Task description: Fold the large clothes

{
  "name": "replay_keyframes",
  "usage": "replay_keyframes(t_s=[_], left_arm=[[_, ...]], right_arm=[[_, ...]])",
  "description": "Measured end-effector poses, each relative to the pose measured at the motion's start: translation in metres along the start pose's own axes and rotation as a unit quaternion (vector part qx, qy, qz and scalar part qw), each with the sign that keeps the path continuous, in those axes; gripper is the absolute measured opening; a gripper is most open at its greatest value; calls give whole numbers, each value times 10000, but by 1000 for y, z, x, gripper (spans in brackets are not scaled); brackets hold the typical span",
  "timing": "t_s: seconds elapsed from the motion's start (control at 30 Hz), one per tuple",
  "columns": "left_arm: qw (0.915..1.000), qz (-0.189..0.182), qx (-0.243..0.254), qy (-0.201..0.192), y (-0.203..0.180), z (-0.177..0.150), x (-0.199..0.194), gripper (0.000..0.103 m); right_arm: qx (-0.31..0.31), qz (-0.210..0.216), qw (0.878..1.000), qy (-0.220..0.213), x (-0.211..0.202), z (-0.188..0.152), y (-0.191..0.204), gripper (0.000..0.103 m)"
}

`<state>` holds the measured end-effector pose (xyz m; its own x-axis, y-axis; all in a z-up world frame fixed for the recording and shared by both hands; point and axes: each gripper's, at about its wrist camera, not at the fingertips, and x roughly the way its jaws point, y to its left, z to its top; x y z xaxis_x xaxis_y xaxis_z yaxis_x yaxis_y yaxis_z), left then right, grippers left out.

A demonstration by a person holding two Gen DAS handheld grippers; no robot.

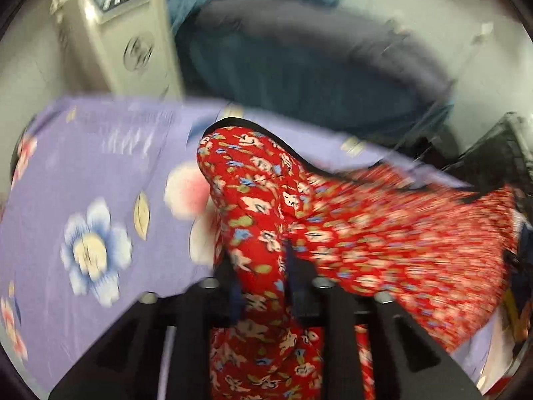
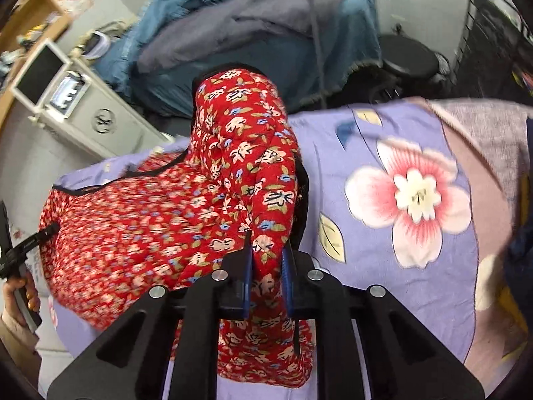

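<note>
Gripping red floral garment (image 2: 140,226) in both fingers, lilac flowered sheet (image 2: 383,153) beneath, seemingly blue-draped furniture (image 2: 253,43) behind

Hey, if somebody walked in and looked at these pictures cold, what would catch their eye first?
The red flowered garment jumps out first: both the left gripper and the right gripper pinch folds of it, lifted above the bed. Next is the purple bedsheet beneath, with its big pink flower to the right. Behind the bed lies a heap of blue and grey blankets.

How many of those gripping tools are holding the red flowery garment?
2. The left gripper pinches one bunched end of the red floral garment; the right gripper pinches the other. Nothing else visibly holds it.
</note>
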<state>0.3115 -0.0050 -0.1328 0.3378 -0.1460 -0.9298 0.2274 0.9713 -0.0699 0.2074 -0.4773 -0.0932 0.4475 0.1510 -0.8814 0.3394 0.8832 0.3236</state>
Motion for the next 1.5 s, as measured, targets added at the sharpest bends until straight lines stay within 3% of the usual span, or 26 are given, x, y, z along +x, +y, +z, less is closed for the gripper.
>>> replay_keyframes(t_s=[0.03,0.1,0.3,0.37,0.4,0.43,0.5,0.6,0.7,0.83,1.07,1.17,1.3,1.5], left_arm=[[9997,198,-109,138,3,-3,14,54],[9995,203,-232,117,5,-5,28,62],[9990,436,36,71,-3,-9,34,69],[9982,595,-40,102,0,-9,39,93],[9963,824,-191,117,7,-12,38,98],[9973,607,-356,210,14,-13,43,98],[9949,132,-916,410,31,-15,50,98],[9898,-192,-1298,562,43,-14,54,98],[9953,-35,-933,244,36,-12,41,98],[9982,83,-601,-38,31,-15,20,97],[9883,-736,-1257,-458,62,-36,-31,97],[9852,-879,-1383,-508,66,-44,-47,97],[9905,-754,-1077,-413,56,-67,-56,97],[9897,-828,-1127,-300,47,-94,-60,97]], right_arm=[[37,-66,9999,93,9,-3,0,23],[28,-259,9994,220,24,-7,1,30],[-312,-759,9956,443,48,-7,17,33],[-228,-843,9948,514,52,-6,18,39],[-180,-939,9940,541,56,-5,15,47],[-139,-986,9935,552,59,-2,14,55],[57,-969,9938,544,62,-3,7,60],[478,-846,9936,567,63,-2,-10,74],[878,-449,9939,504,54,-2,-24,74],[825,-231,9959,301,35,-6,-26,74],[750,162,9967,266,3,-39,-26,80],[814,136,9959,374,3,-55,-31,80],[1030,252,9935,416,0,-79,-40,80],[781,639,9942,369,1,-78,-29,80]])
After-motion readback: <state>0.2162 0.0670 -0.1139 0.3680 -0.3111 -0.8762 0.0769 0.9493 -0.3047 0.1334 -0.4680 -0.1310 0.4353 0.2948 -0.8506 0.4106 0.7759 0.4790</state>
